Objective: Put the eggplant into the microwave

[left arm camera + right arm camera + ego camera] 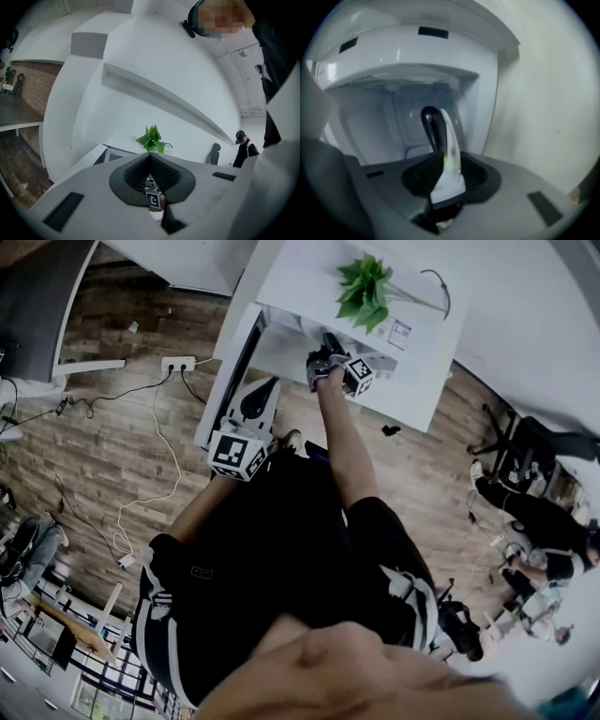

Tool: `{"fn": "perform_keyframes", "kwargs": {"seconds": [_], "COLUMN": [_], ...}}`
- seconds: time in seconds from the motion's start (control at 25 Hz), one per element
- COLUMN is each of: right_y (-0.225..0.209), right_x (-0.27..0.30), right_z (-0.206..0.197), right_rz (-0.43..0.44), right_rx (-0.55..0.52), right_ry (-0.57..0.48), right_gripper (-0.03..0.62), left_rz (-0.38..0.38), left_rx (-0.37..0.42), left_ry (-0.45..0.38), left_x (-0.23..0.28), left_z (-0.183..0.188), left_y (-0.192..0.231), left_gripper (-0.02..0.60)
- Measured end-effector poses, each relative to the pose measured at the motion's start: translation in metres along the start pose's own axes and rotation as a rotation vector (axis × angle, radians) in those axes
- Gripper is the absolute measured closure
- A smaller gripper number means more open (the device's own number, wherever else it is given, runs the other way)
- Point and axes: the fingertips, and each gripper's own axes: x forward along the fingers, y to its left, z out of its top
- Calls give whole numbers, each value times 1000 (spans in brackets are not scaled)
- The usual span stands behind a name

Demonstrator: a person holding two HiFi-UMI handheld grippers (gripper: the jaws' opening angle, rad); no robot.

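In the right gripper view, the eggplant point(433, 126) is dark and glossy with a pale, green-tinged side. It stands between the jaws of my right gripper point(446, 176), which is open, and the pads do not press on it. It sits inside the white microwave cavity point(393, 108). From the head view, my right gripper point(328, 345) reaches into the microwave point(281, 338), whose door point(230, 362) hangs open at the left. The eggplant is hidden there. My left gripper point(265, 390) point(150, 157) is shut and holds nothing, level in front of the door.
A green plant point(366, 287) point(151, 138) stands on the white top above the microwave. A power strip point(178, 363) and cables lie on the wood floor at the left. People sit at the right point(534, 521). Another person point(243, 147) stands far off.
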Motion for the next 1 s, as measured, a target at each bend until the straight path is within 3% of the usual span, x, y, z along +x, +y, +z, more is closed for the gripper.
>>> {"fn": "perform_keyframes", "kwargs": {"seconds": [1.0], "right_y": [-2], "right_x": [-12], "right_z": [-1], "right_rz": [9], "right_rx": [33], "right_ry": [-29], "right_gripper": [416], "left_rz": [-9], "left_rx": [-8], "left_ry": [-5], "left_x": [-11], "left_z": [-3], "left_y": [-3], "left_gripper": [552]}}
